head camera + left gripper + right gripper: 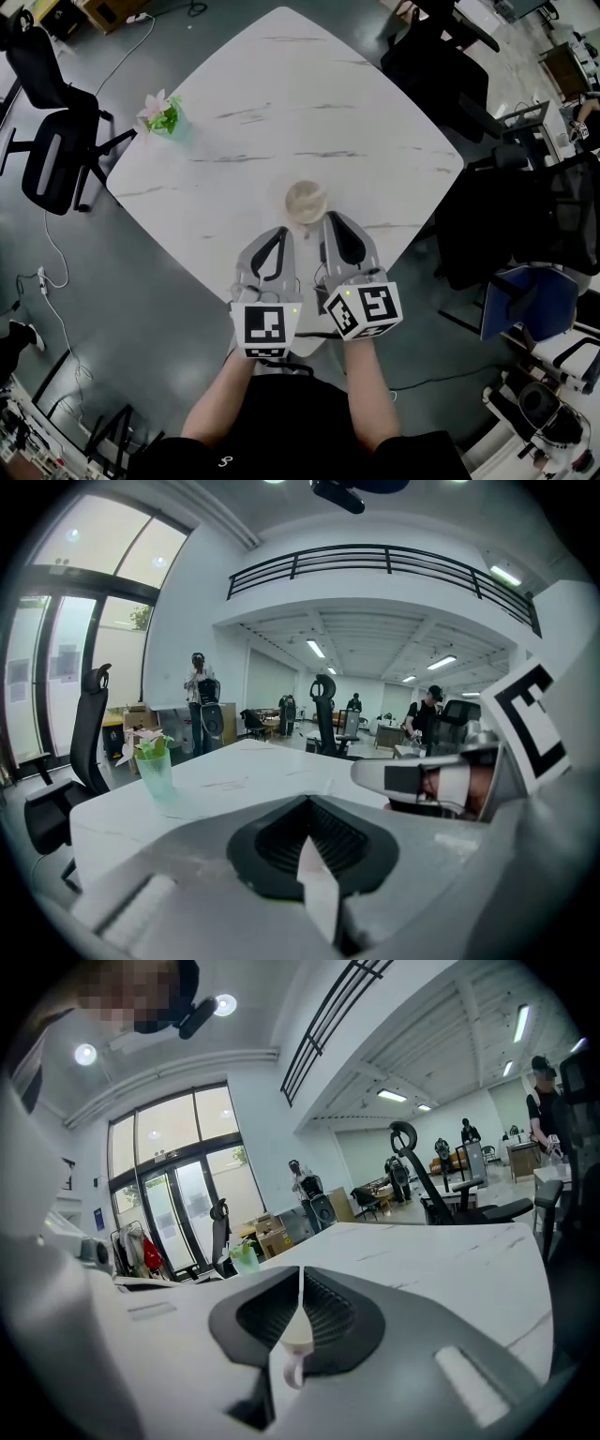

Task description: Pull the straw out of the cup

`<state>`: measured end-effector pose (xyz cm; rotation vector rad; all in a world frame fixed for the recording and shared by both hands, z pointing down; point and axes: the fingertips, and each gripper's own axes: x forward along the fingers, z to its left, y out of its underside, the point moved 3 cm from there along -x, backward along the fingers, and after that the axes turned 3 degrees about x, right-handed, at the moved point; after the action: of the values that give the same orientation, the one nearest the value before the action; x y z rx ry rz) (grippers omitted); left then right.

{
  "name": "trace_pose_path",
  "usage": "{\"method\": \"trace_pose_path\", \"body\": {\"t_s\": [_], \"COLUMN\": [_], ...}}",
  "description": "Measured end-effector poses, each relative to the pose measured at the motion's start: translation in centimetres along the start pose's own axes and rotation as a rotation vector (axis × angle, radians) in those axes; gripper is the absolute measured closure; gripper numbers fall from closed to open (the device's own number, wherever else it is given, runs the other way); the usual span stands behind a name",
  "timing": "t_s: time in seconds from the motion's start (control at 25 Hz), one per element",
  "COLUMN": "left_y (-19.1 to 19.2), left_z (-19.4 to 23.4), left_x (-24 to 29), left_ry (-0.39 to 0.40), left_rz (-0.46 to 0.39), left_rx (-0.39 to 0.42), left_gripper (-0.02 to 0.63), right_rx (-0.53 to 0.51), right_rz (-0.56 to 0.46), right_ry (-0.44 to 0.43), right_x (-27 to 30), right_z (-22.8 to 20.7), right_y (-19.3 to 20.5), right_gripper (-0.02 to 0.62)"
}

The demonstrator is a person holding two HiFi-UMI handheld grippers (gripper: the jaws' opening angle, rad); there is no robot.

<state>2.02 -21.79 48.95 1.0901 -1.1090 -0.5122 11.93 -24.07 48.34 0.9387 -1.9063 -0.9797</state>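
Two grippers side by side at the near corner of the white surface (pixel 281 94): left gripper (pixel 279 234), right gripper (pixel 330 218). The cup (pixel 306 200) sits just ahead of both tips, nearest the right one. Right fingers are clenched on the straw (pixel 292 1371), a thin pale sliver in their seam. Left fingers are pressed together, nothing between them. The green flower cup (pixel 165 117) stands well apart, far left.

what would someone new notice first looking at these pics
The big white veined table fills the head view, with a pale cup toward its near corner. Just short of it are the left tool and right tool, the right one seemingly pinching a thin pale straw.
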Motion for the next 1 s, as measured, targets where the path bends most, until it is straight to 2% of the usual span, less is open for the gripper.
{"method": "trace_pose_path", "body": {"t_s": [0.16,0.24,0.4,0.6,1.0], "left_y": [0.2,0.3,0.5,0.6,0.9], "left_z": [0.2,0.3,0.6,1.1,1.3], "left_x": [0.5,0.7,1.2,1.8,2.2], "left_ry": [-0.002,-0.003,-0.011,-0.01,-0.017], "left_rz": [0.011,0.015,0.024,0.028,0.042], "left_rx": [-0.008,-0.01,-0.04,-0.022,-0.051], "left_gripper": [0.604,0.604,0.604,0.604,0.604], "right_rx": [0.005,0.01,0.017,0.015,0.023], "right_rz": [0.022,0.038,0.056,0.081,0.112], "right_ry": [0.006,0.004,0.018,0.034,0.028], "right_x": [1.0,1.4,2.3,3.6,5.4], "right_z": [-0.7,-1.0,-1.8,-2.9,-3.8], "right_y": [0.5,0.8,1.4,1.9,2.8], "right_gripper": [0.574,0.537,0.534,0.503,0.497]}}
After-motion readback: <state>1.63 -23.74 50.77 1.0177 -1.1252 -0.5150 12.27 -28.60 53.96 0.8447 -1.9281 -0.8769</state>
